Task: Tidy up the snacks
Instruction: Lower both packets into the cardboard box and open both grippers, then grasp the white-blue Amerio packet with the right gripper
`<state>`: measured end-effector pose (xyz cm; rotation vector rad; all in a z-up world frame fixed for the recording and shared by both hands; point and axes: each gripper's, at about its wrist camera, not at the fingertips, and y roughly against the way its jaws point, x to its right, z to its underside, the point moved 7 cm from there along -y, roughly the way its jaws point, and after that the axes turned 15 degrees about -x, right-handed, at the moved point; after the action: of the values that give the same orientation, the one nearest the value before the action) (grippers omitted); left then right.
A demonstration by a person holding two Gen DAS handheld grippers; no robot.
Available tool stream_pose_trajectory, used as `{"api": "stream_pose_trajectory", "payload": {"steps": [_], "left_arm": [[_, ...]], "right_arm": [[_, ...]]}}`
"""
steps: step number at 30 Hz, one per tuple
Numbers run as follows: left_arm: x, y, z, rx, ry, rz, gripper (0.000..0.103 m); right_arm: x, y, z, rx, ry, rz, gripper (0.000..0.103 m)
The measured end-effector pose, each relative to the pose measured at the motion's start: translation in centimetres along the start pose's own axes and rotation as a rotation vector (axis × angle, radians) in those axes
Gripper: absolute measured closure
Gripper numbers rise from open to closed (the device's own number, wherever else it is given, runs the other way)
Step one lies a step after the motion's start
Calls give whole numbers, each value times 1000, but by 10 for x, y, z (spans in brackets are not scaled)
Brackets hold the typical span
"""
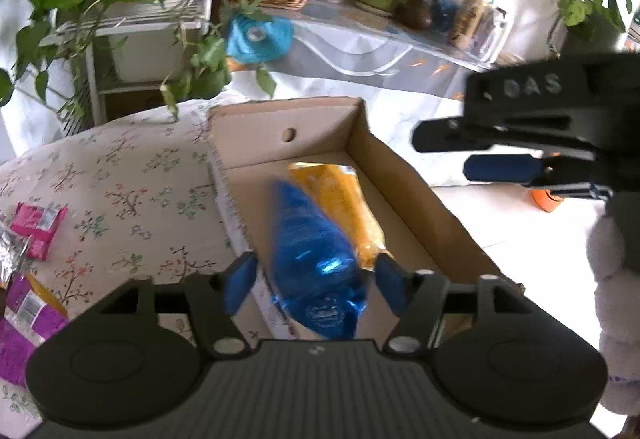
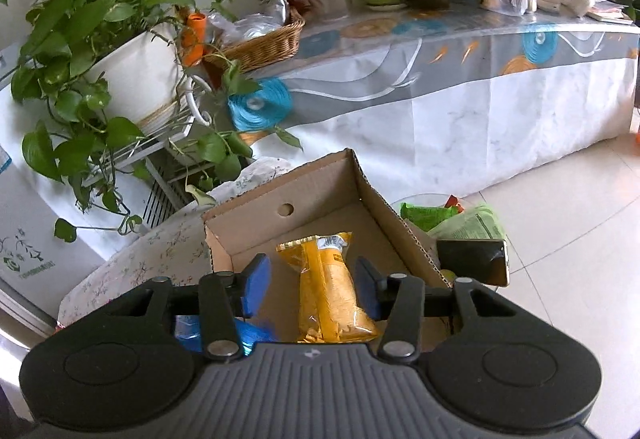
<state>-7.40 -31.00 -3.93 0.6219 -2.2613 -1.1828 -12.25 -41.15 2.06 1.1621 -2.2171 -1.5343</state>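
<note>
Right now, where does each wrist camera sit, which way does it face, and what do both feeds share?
Left wrist: rides the left gripper, angled down into the cardboard box; a blue snack bag lies between its spread fingers; the right gripper shows alongside.
Right wrist: rides the right gripper, angled down into the same box, over the yellow snack bag between its fingers.
Shared: box, both bags, wicker basket, plants.

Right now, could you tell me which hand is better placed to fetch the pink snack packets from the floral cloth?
Probably left. The left gripper hangs over the box edge nearest the pink packets; the right gripper sits across the box, farther away.
</note>
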Motion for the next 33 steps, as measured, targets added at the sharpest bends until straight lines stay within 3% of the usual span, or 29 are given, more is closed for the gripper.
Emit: {"api": "stream_pose_trajectory", "payload": {"steps": [1, 3, 8, 13, 18, 25, 33], "left_arm": [[1, 2, 0, 2, -1, 2, 21], [-1, 7, -2, 17, 10, 4, 16], [-20, 32, -7, 34, 67, 7, 16], [-66, 77, -7, 81, 149, -79, 13], [-119, 112, 14, 100, 254, -168, 10], [-159, 132, 47, 76, 336, -194, 9], [-188, 148, 62, 95, 368, -211, 8]], "right_arm": [[-1, 0, 0, -3, 2, -5, 46], [-3, -1, 1, -10, 7, -17, 45], [-11, -1, 2, -17, 30, -59, 39], [-28, -3, 11, -34, 95, -125, 36], [-65, -2, 31, -66, 227, -220, 33], [-101, -1, 78, -123, 383, -253, 24], [-91, -25, 130, -250, 172, -219, 24]]}}
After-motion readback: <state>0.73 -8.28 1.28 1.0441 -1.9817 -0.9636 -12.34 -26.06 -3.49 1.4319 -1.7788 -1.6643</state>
